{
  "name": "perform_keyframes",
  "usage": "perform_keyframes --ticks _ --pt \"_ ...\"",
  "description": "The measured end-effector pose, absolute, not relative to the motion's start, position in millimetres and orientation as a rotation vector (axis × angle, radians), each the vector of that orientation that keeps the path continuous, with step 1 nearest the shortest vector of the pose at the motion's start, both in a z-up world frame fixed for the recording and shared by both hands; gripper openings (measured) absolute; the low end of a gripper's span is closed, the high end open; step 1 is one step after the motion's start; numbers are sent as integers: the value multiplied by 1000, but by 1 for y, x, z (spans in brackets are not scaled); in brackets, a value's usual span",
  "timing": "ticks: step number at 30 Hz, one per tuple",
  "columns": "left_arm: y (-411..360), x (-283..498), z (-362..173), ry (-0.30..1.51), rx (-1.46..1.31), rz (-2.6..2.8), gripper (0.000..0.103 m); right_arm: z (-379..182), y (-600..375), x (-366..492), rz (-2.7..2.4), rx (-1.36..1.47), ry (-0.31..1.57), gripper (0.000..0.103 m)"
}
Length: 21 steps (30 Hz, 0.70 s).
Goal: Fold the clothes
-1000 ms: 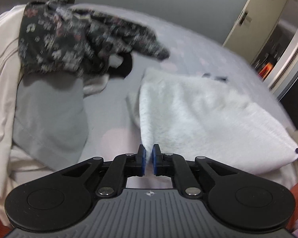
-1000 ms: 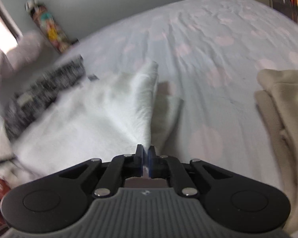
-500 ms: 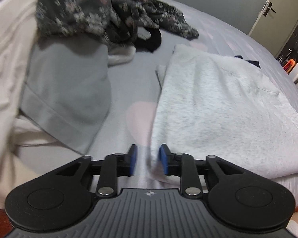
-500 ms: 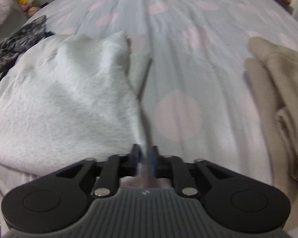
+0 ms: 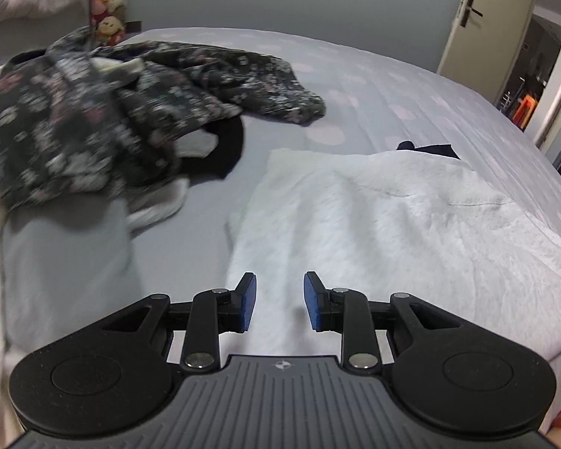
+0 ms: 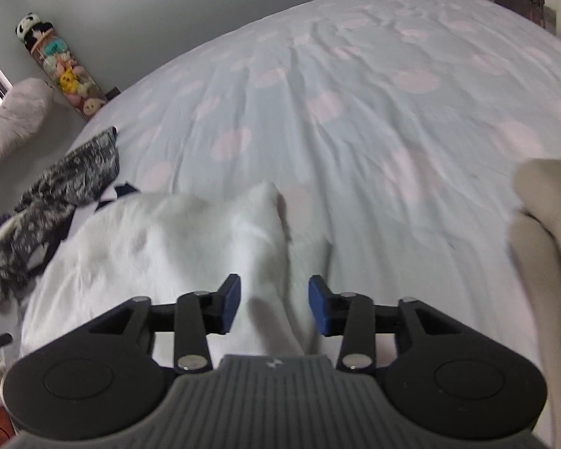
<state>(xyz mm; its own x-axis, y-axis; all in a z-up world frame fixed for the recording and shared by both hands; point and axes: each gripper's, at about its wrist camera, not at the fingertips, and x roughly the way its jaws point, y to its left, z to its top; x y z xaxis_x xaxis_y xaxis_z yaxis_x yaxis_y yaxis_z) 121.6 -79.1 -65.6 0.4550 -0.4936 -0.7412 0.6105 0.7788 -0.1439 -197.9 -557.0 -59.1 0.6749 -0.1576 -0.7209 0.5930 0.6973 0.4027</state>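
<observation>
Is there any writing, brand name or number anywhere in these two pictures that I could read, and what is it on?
No readable words or numbers anywhere.
Left tool: a small round emblem on its grey body, no letters.
Right tool: the same emblem, blurred.
Door: a faint mark near its top edge, too small to read.
Tube of plush toys: no legible label.

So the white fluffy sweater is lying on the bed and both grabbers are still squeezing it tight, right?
Not quite. The white sweater does lie on the bed, but neither grabber squeezes it. The left gripper and the right gripper have just been opening, and their blue pads stand apart with the cloth loose between them. Both wrist views show it.
</observation>
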Motion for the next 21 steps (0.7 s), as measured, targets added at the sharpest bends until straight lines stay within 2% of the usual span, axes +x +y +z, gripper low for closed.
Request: perform_keyframes --ticks 9,11,13,16,21 --pt "-117 136 -91 909 165 -707 25 -102 -604 -146 -392 841 682 49" --pt "-118 137 -99 925 154 -697 25 -111 -610 -140 -379 888 675 43" --pt "-118 137 -104 935 142 -690 25 -116 -614 -135 -375 909 673 15" --pt "-117 137 -109 935 137 -688 25 -106 -612 -142 -414 840 639 10" --pt "-120 139 -112 933 153 -694 25 -106 -618 -145 -504 773 647 9"
